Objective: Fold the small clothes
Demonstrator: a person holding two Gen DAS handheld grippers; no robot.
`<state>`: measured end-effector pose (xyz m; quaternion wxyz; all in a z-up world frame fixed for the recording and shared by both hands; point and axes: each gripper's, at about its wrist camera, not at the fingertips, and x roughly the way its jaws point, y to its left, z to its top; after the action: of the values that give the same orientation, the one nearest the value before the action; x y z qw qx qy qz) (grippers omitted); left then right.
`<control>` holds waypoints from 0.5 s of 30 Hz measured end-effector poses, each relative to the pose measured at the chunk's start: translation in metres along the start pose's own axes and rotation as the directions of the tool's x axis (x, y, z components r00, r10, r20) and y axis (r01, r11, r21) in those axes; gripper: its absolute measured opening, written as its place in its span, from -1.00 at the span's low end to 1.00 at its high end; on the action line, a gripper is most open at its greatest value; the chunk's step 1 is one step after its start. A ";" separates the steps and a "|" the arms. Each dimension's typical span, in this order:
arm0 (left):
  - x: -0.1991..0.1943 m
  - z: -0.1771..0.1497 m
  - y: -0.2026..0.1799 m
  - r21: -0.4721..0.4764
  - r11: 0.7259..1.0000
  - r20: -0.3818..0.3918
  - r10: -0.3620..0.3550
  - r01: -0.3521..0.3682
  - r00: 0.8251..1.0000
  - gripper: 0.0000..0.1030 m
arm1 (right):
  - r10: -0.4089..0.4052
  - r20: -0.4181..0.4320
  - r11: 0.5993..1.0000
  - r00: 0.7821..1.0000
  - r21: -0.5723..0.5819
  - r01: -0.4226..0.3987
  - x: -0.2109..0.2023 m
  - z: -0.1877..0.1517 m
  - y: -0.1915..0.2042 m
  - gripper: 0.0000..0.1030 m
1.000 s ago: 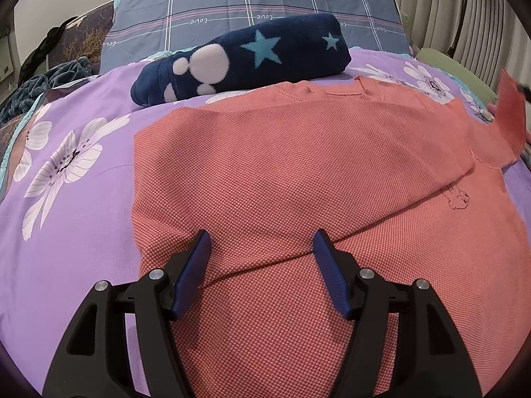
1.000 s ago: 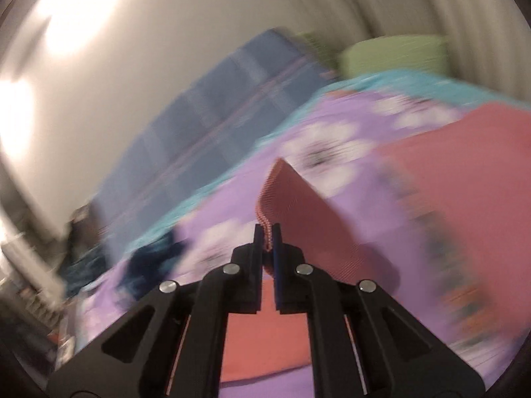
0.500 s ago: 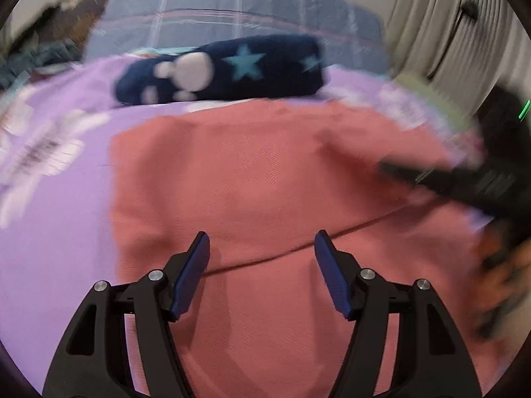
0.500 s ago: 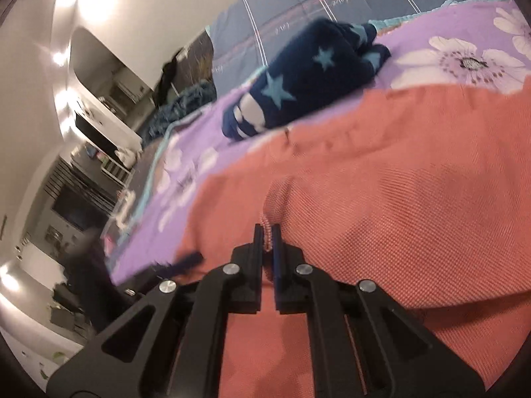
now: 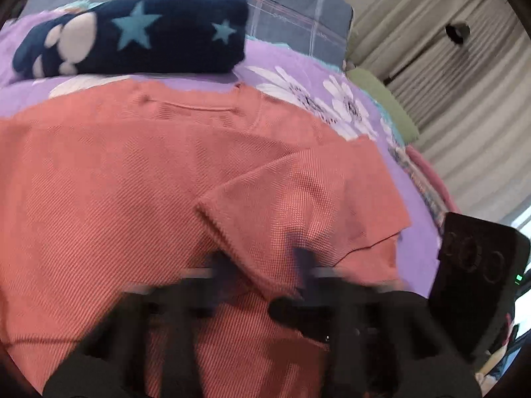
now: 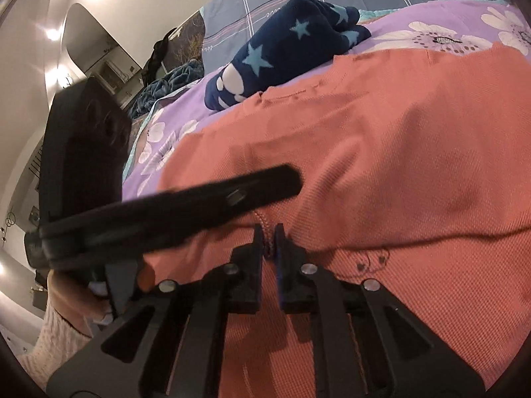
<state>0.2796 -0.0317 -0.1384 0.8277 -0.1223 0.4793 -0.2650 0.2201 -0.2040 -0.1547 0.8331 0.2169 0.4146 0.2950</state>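
Note:
A coral-pink knit shirt [image 5: 116, 182] lies spread on the purple flowered bedspread [image 5: 292, 66]; it also shows in the right wrist view [image 6: 415, 165]. One sleeve [image 5: 298, 199] is folded over onto the body. My right gripper [image 6: 269, 243] is shut on the sleeve's hem and holds it low over the shirt. My left gripper [image 5: 265, 272] is blurred, with its fingers apart over the folded sleeve. It shows in the right wrist view as a dark bar [image 6: 186, 205] crossing just left of my right gripper.
A rolled navy blanket with stars [image 5: 132, 36] lies behind the shirt, also in the right wrist view [image 6: 285, 53]. A grey plaid pillow [image 5: 292, 10] is at the headboard. Curtains [image 5: 448, 83] hang at right. A green cushion [image 5: 381, 99] sits at the bed's edge.
My right gripper carried the sleeve across and lowered it onto the shirt body. My left gripper moved right and forward, and both grippers now sit close together.

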 end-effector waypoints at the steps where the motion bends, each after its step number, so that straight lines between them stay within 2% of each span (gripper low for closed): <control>1: -0.001 0.001 0.000 0.007 1.000 0.003 0.016 -0.016 1.000 -0.95 | 0.003 0.003 1.000 1.000 -0.004 -0.003 -0.004 -0.001 0.000 -0.72; 3: -0.012 0.006 -0.012 0.066 0.996 0.051 0.052 -0.055 0.997 -0.95 | 0.009 0.022 1.000 1.000 -0.013 -0.009 -0.014 -0.002 0.001 -0.64; 6: -0.051 0.020 -0.024 0.108 0.993 0.152 0.038 -0.055 0.988 -0.95 | -0.005 0.066 1.000 0.998 -0.029 0.007 -0.031 -0.001 -0.004 -0.57; 8: -0.083 0.029 -0.027 0.114 0.992 0.220 0.027 -0.053 0.975 -0.95 | -0.051 0.097 0.999 0.994 -0.008 0.052 -0.040 0.001 -0.017 -0.57; 9: -0.105 0.036 -0.030 0.124 0.990 0.263 0.028 -0.063 0.964 -0.95 | -0.083 0.113 0.996 0.990 0.031 0.080 -0.044 0.003 -0.028 -0.56; 11: -0.130 0.041 -0.032 0.136 0.988 0.297 0.035 -0.078 0.954 -0.95 | -0.155 0.141 0.984 0.978 0.115 0.139 -0.047 0.004 -0.051 -0.50; 12: -0.146 0.042 -0.031 0.141 0.983 0.313 0.064 -0.114 0.948 -0.95 | -0.215 0.141 0.970 0.966 0.149 0.194 -0.047 0.003 -0.061 -0.52; 13: -0.153 0.040 -0.030 0.140 0.980 0.321 0.088 -0.140 0.943 -0.95 | -0.220 0.129 0.966 0.967 0.169 0.197 -0.045 0.001 -0.069 -0.76; 15: -0.169 0.037 -0.020 0.121 0.973 0.331 0.148 -0.198 0.932 -0.95 | -0.186 0.130 0.962 0.974 0.227 0.154 -0.045 -0.003 -0.080 -0.81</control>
<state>0.2376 0.0436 0.0131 0.9214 -0.0572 0.3262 -0.2035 0.2207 -0.2923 -0.1797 0.8557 0.2908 0.3976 0.1586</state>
